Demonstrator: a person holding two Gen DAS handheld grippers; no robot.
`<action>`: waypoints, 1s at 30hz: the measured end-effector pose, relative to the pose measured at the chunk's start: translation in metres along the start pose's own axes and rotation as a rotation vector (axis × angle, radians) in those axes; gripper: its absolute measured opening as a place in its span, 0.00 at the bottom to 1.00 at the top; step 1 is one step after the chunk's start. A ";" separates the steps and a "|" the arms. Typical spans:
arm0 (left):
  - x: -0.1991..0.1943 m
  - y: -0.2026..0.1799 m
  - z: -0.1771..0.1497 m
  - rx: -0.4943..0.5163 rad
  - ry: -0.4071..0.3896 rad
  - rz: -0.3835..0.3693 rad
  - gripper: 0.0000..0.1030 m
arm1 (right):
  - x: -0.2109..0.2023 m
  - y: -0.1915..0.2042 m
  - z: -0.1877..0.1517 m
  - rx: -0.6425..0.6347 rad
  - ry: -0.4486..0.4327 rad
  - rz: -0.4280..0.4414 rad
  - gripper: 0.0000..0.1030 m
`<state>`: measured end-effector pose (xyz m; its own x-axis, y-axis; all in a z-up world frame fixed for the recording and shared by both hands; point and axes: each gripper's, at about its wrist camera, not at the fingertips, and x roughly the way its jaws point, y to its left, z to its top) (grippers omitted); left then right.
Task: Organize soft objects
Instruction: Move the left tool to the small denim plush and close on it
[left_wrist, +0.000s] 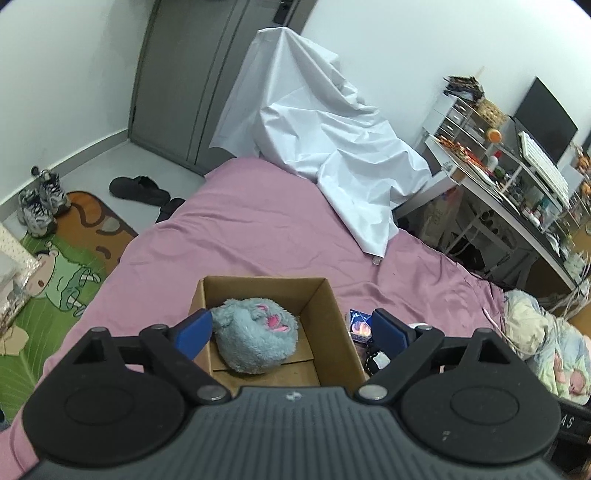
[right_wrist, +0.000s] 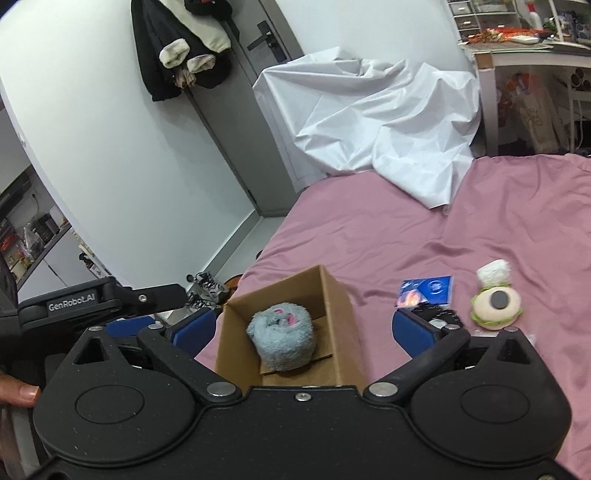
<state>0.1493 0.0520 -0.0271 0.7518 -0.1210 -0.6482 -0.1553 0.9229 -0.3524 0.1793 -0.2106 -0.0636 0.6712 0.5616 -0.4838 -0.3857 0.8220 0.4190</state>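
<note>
An open cardboard box (left_wrist: 328, 321) (right_wrist: 340, 314) stands on the pink bed. A fluffy grey-blue plush with pink marks (left_wrist: 255, 332) (right_wrist: 282, 338) lies inside it. My left gripper (left_wrist: 291, 328) is open and empty, its blue pads either side of the box just above it. My right gripper (right_wrist: 301, 330) is open and empty too, spread wide over the box. A round cream and green one-eyed plush (right_wrist: 496, 304) lies on the bed right of the box, with a white soft bundle (right_wrist: 493, 271) behind it.
A small blue packet (right_wrist: 426, 290) (left_wrist: 360, 321) and a black item (right_wrist: 437, 314) lie beside the box. A crumpled white sheet (left_wrist: 325, 136) (right_wrist: 388, 122) covers the bed's far end. A patterned quilt (left_wrist: 546, 339) is at right, a cluttered desk (left_wrist: 517, 173) beyond, shoes (left_wrist: 40, 203) on the floor.
</note>
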 end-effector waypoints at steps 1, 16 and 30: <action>-0.001 -0.002 0.000 0.009 0.002 -0.003 0.89 | -0.002 -0.004 0.000 0.004 -0.005 -0.003 1.00; 0.009 -0.051 -0.008 0.171 0.076 0.003 0.97 | -0.024 -0.046 -0.002 0.050 0.027 0.031 1.00; 0.034 -0.091 -0.013 0.261 0.131 -0.024 0.99 | -0.040 -0.087 -0.005 0.093 0.000 -0.008 1.00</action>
<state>0.1810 -0.0410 -0.0261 0.6611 -0.1742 -0.7298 0.0446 0.9801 -0.1936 0.1833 -0.3042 -0.0843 0.6744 0.5546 -0.4874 -0.3198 0.8144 0.4842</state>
